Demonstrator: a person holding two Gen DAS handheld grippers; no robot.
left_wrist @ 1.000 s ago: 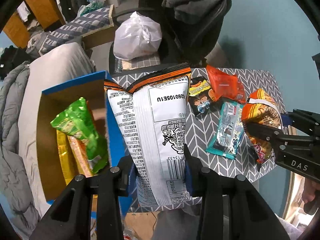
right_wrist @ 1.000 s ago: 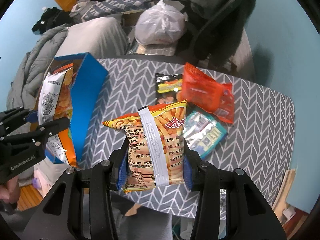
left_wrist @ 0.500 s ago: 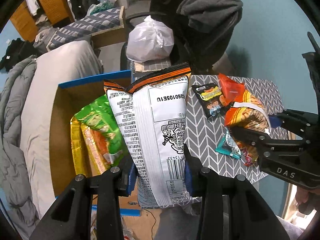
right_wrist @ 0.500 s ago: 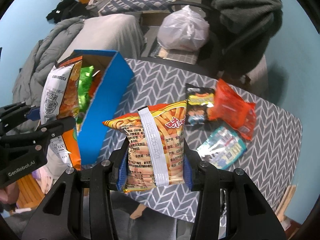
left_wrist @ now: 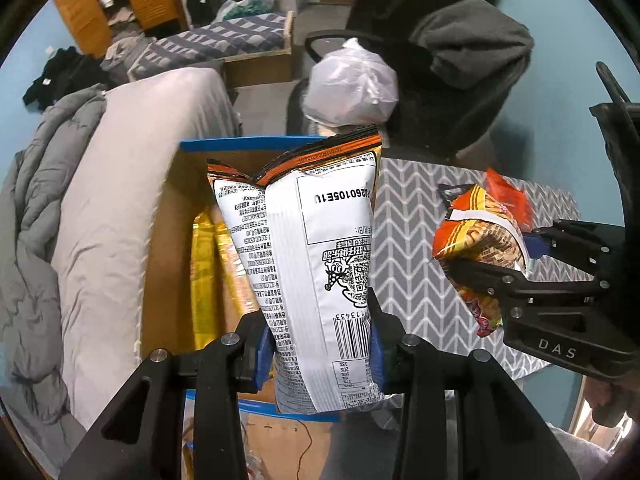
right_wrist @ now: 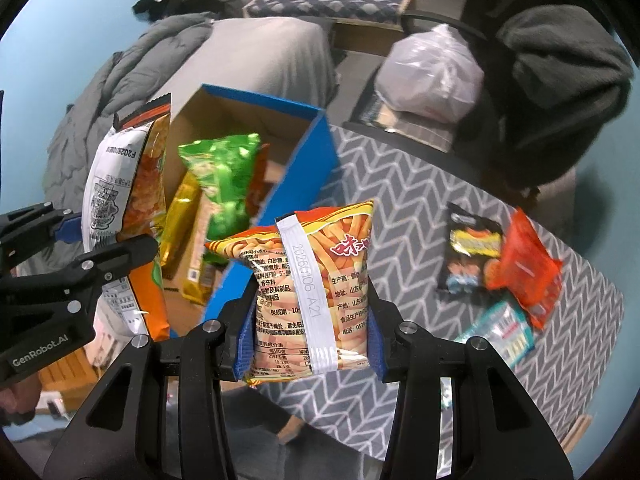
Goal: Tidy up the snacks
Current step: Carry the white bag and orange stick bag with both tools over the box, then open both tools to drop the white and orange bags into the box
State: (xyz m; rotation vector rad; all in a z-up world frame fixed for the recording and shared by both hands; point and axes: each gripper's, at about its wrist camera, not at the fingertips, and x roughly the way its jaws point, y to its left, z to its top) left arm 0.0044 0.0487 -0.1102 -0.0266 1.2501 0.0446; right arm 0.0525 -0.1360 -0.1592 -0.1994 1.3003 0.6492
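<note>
My left gripper [left_wrist: 318, 344] is shut on a tall white and orange chip bag [left_wrist: 320, 264] and holds it upright over the open blue cardboard box [left_wrist: 168, 240]. It also shows in the right wrist view [right_wrist: 124, 208]. My right gripper [right_wrist: 308, 332] is shut on an orange fries snack bag [right_wrist: 316, 284], held above the table beside the box's blue wall [right_wrist: 296, 204]. Inside the box lie a green bag [right_wrist: 224, 176] and gold packs [right_wrist: 180, 216].
The grey chevron table [right_wrist: 420, 208] holds a black snack pack [right_wrist: 468, 252], a red pack [right_wrist: 524, 268] and a teal pack [right_wrist: 500, 332] at its right. A chair with a white plastic bag [right_wrist: 432, 76] stands behind. A bed [left_wrist: 112, 184] lies left of the box.
Both grippers have moved left toward the box with their bags. The chip bag now hangs over the box opening and the fries bag sits at the box's wall.
</note>
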